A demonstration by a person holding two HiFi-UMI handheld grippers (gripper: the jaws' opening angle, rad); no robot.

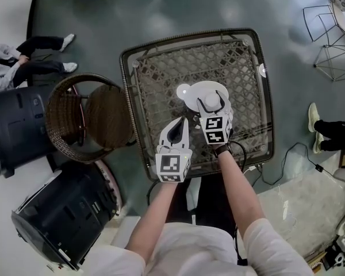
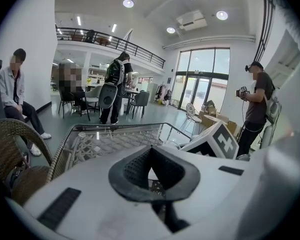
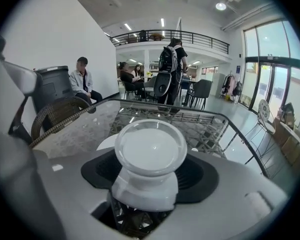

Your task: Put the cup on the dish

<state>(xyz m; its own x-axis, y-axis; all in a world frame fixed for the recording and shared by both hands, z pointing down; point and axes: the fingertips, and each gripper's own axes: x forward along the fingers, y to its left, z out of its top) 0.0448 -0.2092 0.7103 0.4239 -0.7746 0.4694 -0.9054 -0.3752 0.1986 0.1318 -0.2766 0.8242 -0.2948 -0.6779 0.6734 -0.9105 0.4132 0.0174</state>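
Observation:
A white cup (image 1: 211, 102) stands bottom up on the white dish (image 1: 206, 88) in the middle of the glass-topped wicker table (image 1: 161, 71). My right gripper (image 1: 212, 103) reaches in from the near side. Its black pads (image 3: 202, 176) flank the cup (image 3: 149, 156) without visibly pressing on it, so it is open. A bit of the dish (image 3: 106, 142) shows left of the cup. My left gripper (image 1: 179, 130) hovers over the table just near-left of the dish, shut and empty, its pads (image 2: 132, 174) closed together.
A small round white piece (image 1: 184, 89) lies against the dish's left rim. A wicker chair (image 1: 86, 119) stands left of the table, with two dark bins (image 1: 17, 128) beyond it. People sit and stand around the room. A cable (image 1: 293, 154) runs on the floor at right.

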